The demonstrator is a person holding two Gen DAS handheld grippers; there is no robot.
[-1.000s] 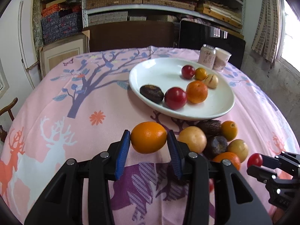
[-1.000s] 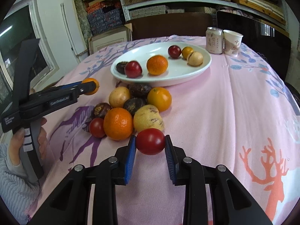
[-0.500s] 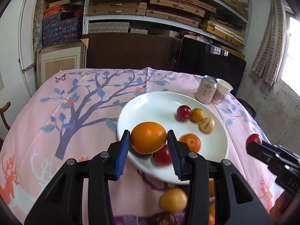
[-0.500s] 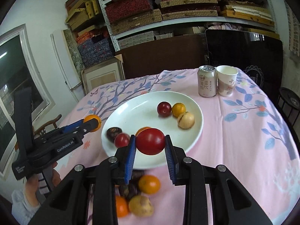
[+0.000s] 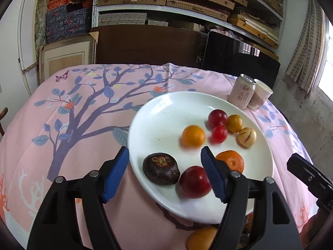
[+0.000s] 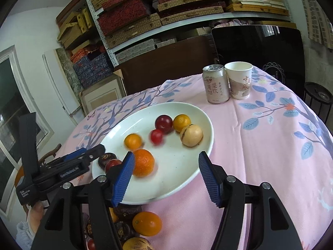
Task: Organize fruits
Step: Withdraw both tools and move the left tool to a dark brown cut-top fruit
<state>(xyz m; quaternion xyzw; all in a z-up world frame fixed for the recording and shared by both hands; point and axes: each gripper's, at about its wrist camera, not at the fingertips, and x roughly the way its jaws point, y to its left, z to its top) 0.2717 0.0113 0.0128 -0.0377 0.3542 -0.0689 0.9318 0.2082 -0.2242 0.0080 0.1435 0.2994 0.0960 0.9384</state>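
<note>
The round surface under its pink tree-and-deer cloth (image 5: 87,108) runs off the lower edge in both of my views, so I cannot see its near side. On it sits the wide white oval plate (image 5: 164,116), whose near rim my left gripper (image 5: 164,162) partly covers in the left view. That gripper is spread wide and carries nothing, its blue pads either side of a dark wrinkled purple fruit (image 5: 161,170) and a large red plum (image 5: 194,182). My right gripper (image 6: 164,166) also stands wide apart and empty over the plate's near rim.

A big orange tangerine (image 6: 143,165) lies just beside its left pad. Further in, a small orange fruit (image 5: 193,136) and a small red cherry-like fruit (image 5: 218,134) are both smeared with blur, so their outlines are hard to make out. Behind them rest a dark red plum (image 5: 217,118), a yellow-orange fruit (image 5: 234,123) and a pale striped melon-like fruit (image 5: 247,136), close together.

Only the right view shows the loose heap off the plate: an orange kumquat-shaped fruit (image 6: 147,223) and dark fruits mostly hidden behind my gripper's arms. The left view shows just one orange fruit cut off at the bottom. A pink drink can (image 6: 215,84) touches a paper cup (image 6: 239,80) beyond the plate.
</note>
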